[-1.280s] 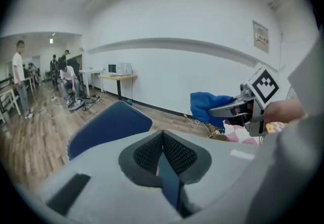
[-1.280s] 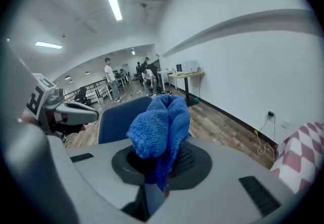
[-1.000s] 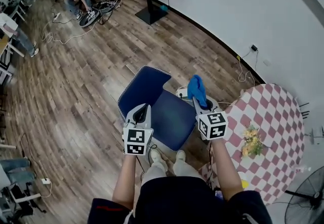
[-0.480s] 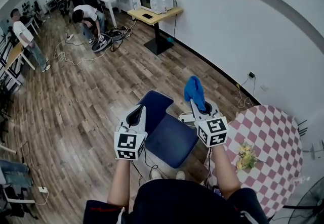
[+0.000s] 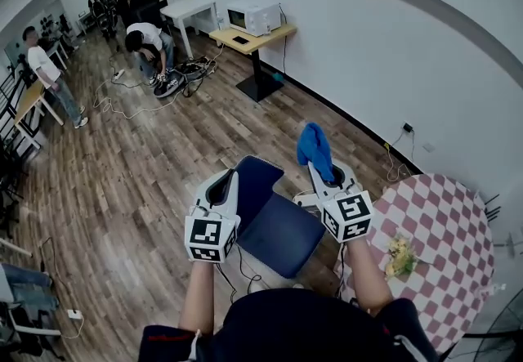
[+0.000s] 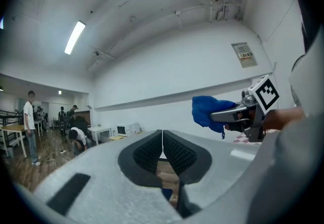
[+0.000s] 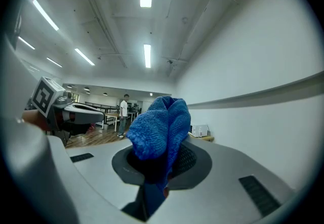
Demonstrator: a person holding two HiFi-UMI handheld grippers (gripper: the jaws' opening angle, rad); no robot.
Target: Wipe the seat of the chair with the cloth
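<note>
The right gripper (image 5: 325, 175) pinches a blue cloth (image 5: 313, 148), which bunches upward out of its jaws. The left gripper (image 5: 222, 185) has its jaws pressed together on nothing. Both point level, away from the person, well above the chair's blue seat (image 5: 282, 228), which lies below and between them, with the backrest (image 5: 255, 175) at its far left. The cloth sits toward the seat's far right, so the right hand looks better placed to tip down and lower it onto the seat.
</note>
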